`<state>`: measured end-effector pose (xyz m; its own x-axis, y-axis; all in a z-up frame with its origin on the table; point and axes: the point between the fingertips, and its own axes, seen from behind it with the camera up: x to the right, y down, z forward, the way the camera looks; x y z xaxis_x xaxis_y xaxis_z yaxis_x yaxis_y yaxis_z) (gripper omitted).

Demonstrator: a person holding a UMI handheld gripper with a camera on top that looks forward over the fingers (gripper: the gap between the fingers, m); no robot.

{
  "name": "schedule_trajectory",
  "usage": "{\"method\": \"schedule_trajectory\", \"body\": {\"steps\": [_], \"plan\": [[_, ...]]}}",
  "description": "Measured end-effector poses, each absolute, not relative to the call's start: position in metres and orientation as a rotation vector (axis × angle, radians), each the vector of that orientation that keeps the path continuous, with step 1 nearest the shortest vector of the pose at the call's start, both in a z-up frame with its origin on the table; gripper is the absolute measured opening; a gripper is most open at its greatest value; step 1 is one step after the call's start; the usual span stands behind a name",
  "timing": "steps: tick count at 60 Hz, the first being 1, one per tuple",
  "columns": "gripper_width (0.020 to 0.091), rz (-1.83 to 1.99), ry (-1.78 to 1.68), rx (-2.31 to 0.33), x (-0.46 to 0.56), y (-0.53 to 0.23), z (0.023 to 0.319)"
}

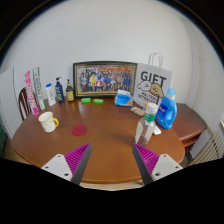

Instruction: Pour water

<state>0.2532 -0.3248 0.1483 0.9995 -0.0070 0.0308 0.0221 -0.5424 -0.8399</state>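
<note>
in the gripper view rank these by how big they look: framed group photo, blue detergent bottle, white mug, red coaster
1. Dark-framed group photo, largest.
2. Blue plastic detergent bottle.
3. White ceramic mug.
4. Flat red round coaster, smallest.
Mug and coaster look close; the photo stands farthest back, so its lead is safe.

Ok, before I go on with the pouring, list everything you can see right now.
Table: one, round, brown wood.
Mug: one, white, on the table's left part.
Coaster: one, red, flat, right of the mug.
Clear bottle: one, green cap, beyond the right finger.
Blue bottle: one, behind the clear bottle.
Framed photo: one, against the wall.
Gift bag: one, white, right of the photo.
Spray bottles: several, left of the photo.
Chair: one, dark, left.
Fingers: two, pink pads, open, holding nothing.
</note>
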Motion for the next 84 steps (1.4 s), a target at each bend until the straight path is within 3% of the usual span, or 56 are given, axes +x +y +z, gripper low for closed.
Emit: {"method": "schedule_trajectory", "body": {"steps": [18, 30, 34, 38, 39, 55, 63, 69, 84], "plan": [[0.0859, -0.024, -0.008, -2.061, 0.376, -0.239, 0.086], [0.0846, 0.011, -0.03, -2.003, 0.394, -0.178, 0.065], [0.0772, 0.031, -0.039, -2.002, 0.392, -0.166, 0.056], [0.0577, 0.052, -0.045, -1.995, 0.387, -0.159, 0.052], [0.0556, 0.059, -0.046, -1.989, 0.386, -0.157, 0.053], [0.0434, 0.014, -0.079, -1.962, 0.388, -0.149, 0.056], [0.0433, -0.087, -0.133, -1.954, 0.39, -0.143, 0.073], [0.0431, -0.206, -0.179, -1.935, 0.386, -0.135, 0.101], [0.0432, -0.56, -0.399, -1.818, 0.315, -0.108, 0.205]]}}
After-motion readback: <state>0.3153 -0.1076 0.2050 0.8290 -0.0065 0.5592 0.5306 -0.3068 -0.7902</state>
